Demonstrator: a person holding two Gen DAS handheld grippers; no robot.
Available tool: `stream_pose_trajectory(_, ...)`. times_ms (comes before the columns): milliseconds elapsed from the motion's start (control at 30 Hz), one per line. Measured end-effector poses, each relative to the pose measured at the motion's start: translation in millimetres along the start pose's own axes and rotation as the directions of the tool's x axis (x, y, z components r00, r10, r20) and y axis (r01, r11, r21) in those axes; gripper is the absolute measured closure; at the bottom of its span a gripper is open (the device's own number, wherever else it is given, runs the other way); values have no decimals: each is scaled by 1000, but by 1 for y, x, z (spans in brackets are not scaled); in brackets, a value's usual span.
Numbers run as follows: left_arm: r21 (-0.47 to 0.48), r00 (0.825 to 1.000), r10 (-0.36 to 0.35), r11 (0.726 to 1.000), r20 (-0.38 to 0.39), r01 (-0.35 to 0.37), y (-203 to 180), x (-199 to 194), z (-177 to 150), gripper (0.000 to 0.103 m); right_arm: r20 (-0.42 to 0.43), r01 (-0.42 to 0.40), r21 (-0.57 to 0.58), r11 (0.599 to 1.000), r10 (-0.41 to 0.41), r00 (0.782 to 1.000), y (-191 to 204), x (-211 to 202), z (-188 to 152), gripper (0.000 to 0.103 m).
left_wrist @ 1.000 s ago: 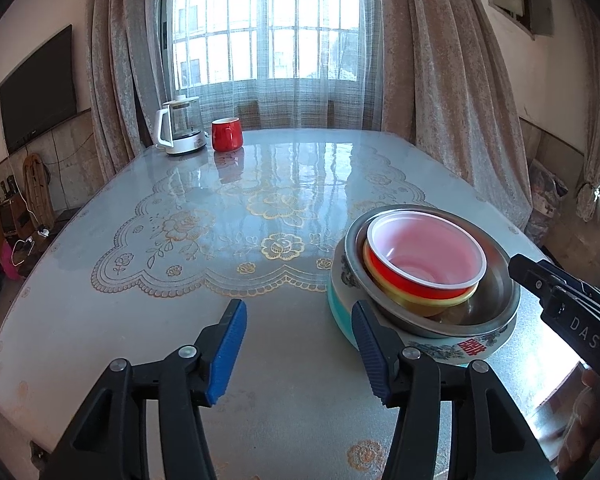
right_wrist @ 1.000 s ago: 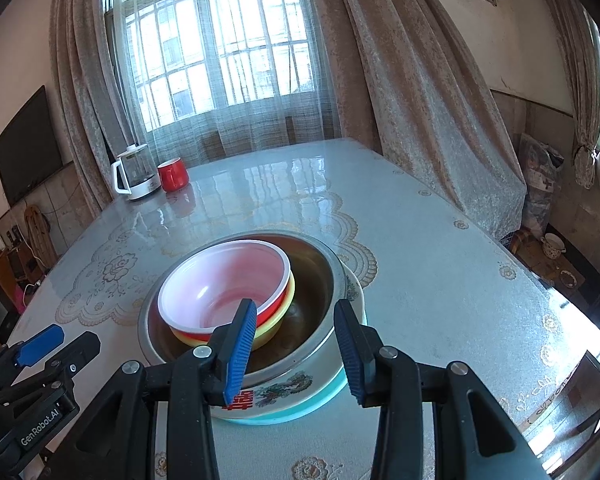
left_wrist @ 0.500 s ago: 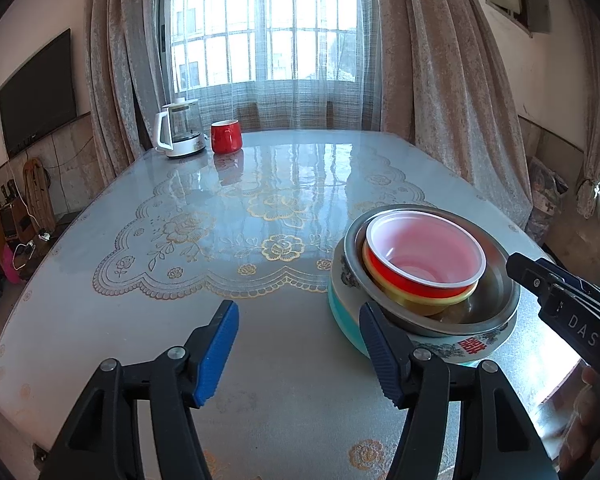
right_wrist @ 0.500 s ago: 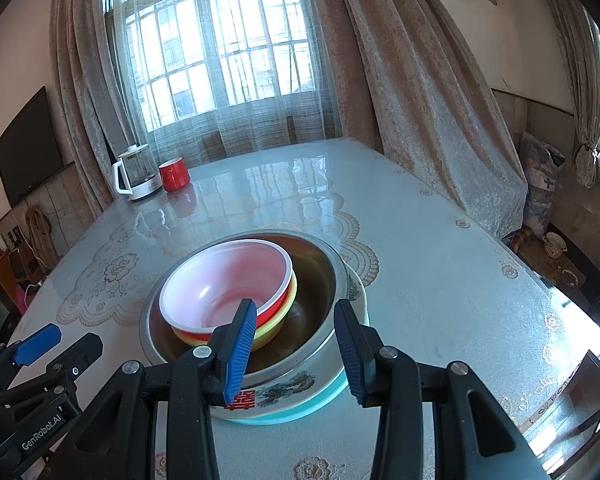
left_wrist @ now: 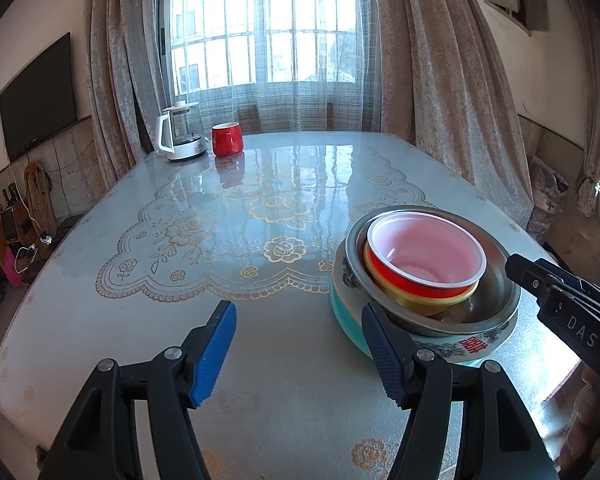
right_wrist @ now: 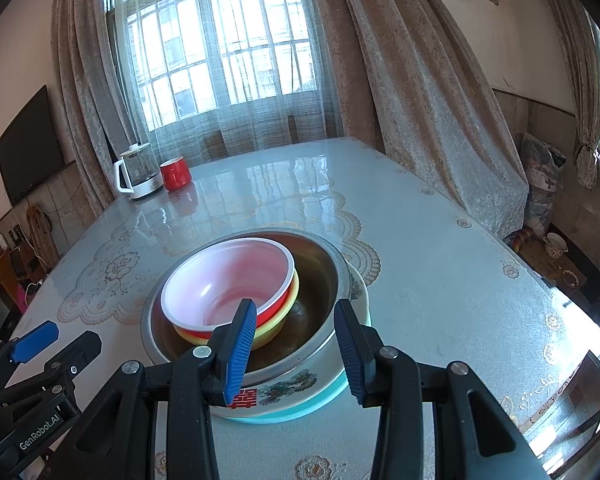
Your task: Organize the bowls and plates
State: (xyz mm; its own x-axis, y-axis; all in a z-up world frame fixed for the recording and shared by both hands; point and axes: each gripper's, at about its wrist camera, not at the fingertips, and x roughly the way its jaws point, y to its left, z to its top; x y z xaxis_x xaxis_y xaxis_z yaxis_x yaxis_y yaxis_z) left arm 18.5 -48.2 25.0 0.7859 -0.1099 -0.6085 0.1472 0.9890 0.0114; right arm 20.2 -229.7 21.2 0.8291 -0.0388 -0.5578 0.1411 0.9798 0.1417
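Note:
A stack of dishes stands on the table's near right part. A red bowl with a white inside (left_wrist: 424, 256) (right_wrist: 228, 280) sits in a yellow bowl (left_wrist: 420, 300) (right_wrist: 276, 320), inside a steel basin (left_wrist: 492, 304) (right_wrist: 320, 280), on a patterned plate (left_wrist: 472, 344) (right_wrist: 284, 396) over a teal plate (left_wrist: 344, 320) (right_wrist: 300, 412). My left gripper (left_wrist: 296, 348) is open and empty, left of the stack. My right gripper (right_wrist: 296, 352) is open and empty, just before the stack's near rim.
A glass kettle (left_wrist: 182, 136) (right_wrist: 138, 174) and a red mug (left_wrist: 227, 139) (right_wrist: 175, 174) stand at the table's far left end. The glossy table (left_wrist: 260, 208) has a lace-pattern cover. Curtains, a window and a wall TV lie beyond.
My left gripper has drawn back a little and its jaws have spread slightly wider. The right gripper and the dishes have hardly moved.

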Motion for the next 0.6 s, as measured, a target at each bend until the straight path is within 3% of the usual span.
stream_pose_trajectory(600, 7, 1000, -6, 1000, 8, 6, -3, -1, 2, 36, -2, -2, -1, 1000, 2, 1000, 0, 0, 3, 62)
